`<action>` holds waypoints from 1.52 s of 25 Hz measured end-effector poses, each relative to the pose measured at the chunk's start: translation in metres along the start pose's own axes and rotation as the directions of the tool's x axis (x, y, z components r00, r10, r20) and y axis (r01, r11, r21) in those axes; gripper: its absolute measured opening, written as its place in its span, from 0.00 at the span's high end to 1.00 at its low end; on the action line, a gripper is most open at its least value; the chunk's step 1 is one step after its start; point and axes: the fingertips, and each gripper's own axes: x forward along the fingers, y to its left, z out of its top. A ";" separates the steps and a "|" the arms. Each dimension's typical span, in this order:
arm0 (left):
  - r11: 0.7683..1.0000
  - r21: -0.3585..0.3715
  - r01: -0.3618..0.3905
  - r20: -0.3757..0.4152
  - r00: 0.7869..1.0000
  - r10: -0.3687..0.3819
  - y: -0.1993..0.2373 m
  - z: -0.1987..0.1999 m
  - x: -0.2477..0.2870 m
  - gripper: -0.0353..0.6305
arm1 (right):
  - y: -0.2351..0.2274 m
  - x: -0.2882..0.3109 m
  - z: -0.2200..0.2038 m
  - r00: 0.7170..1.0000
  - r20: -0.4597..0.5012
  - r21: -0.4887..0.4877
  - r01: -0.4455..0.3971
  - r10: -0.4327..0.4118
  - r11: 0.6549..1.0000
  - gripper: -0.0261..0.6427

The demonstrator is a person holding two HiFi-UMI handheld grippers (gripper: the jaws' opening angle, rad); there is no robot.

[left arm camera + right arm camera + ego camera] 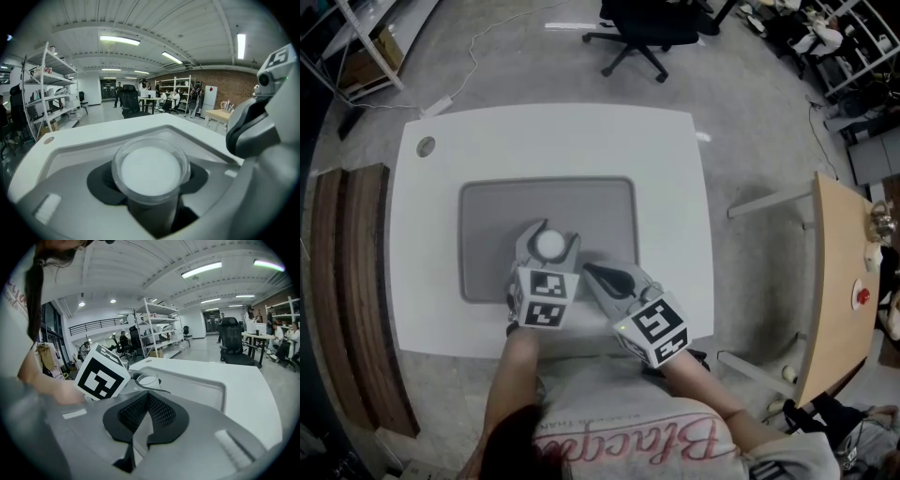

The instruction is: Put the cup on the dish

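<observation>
A clear cup (549, 246) with a white inside stands upright between the jaws of my left gripper (549, 239), which is shut on it. Cup and gripper are over the front middle of the flat grey dish (487, 225) on the white table (553, 131). In the left gripper view the cup (151, 168) fills the gap between the dark pads (101, 180). My right gripper (592, 272) is just right of the cup, shut and holding nothing. In the right gripper view its pads (161, 413) meet, and the cup (148, 379) shows beyond them over the dish (206, 385).
A round grommet (426, 146) sits in the table's far left corner. A black office chair (642, 28) stands beyond the table. A wooden bench (347, 281) runs along the left side and a wooden side table (839, 281) stands at the right.
</observation>
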 end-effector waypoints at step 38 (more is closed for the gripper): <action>0.966 -0.058 -0.252 0.233 0.938 0.258 -0.088 -0.010 -0.185 0.95 | 0.100 -0.122 -0.025 0.979 0.173 -0.111 -0.086 0.105 0.990 0.97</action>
